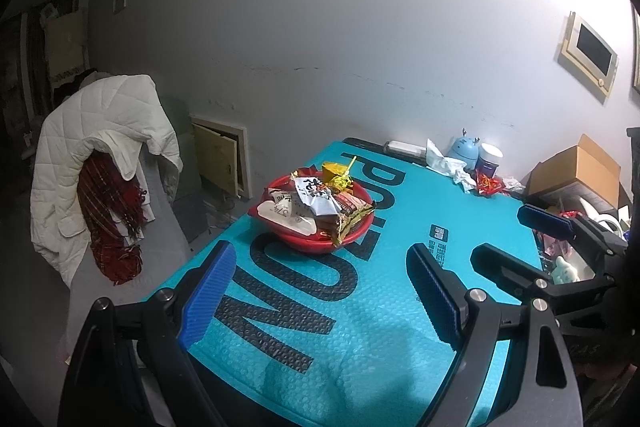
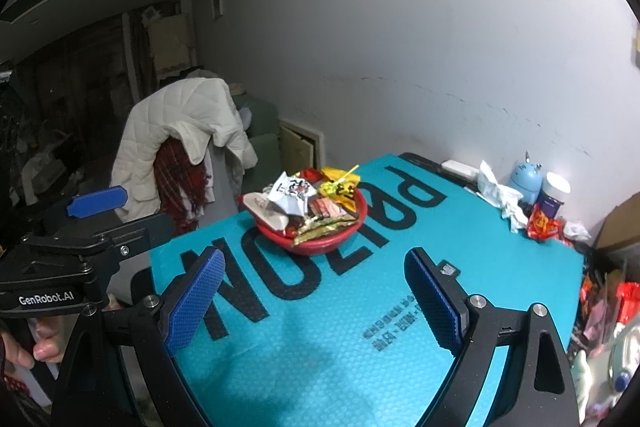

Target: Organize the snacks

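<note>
A red bowl (image 1: 349, 243) (image 2: 325, 247) heaped with snack packets stands on the far left part of a teal mat (image 1: 380, 327) (image 2: 340, 355) that covers the table. On top lie a white packet (image 1: 316, 195) (image 2: 291, 193) and a yellow packet (image 1: 339, 174) (image 2: 341, 185). My left gripper (image 1: 320, 293) (image 2: 116, 215) hovers open over the near part of the mat, short of the bowl, with nothing between its blue pads. To its right, my right gripper (image 2: 316, 303) (image 1: 524, 245) is also open and holds nothing. A hand (image 2: 28, 347) grips the left tool.
A chair draped with a white quilted jacket (image 1: 100, 155) (image 2: 188, 123) and a red scarf (image 1: 112, 219) stands left of the table. Along the far right edge lie crumpled tissue (image 2: 500, 195), a blue figurine (image 2: 526, 181), a jar (image 2: 554, 193) and red wrappers (image 2: 542, 225). A cardboard box (image 1: 576, 167) sits beyond.
</note>
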`<state>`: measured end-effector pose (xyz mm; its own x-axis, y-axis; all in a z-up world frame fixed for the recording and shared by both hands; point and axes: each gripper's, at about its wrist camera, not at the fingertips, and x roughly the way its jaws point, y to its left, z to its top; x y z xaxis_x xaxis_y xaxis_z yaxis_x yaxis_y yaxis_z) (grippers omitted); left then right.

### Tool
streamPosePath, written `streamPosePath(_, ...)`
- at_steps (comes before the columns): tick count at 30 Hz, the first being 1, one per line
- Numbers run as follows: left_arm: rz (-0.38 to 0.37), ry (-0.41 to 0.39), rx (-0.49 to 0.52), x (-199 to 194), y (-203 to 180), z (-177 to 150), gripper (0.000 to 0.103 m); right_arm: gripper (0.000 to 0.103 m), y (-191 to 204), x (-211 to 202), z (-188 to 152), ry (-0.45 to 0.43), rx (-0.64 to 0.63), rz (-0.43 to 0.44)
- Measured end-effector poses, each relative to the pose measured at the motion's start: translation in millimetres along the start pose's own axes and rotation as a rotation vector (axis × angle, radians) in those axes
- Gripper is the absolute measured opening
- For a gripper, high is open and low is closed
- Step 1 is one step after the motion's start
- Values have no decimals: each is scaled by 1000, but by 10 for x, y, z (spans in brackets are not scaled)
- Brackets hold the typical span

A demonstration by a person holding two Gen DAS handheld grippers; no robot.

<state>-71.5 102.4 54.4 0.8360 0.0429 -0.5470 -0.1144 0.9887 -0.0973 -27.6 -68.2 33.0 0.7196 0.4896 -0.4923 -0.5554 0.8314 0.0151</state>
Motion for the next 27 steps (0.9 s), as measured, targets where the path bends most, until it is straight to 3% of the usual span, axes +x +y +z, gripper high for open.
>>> streamPosePath(27,7,39,26,47,-27,-3,87,92,-28,6,19,10,0,-5)
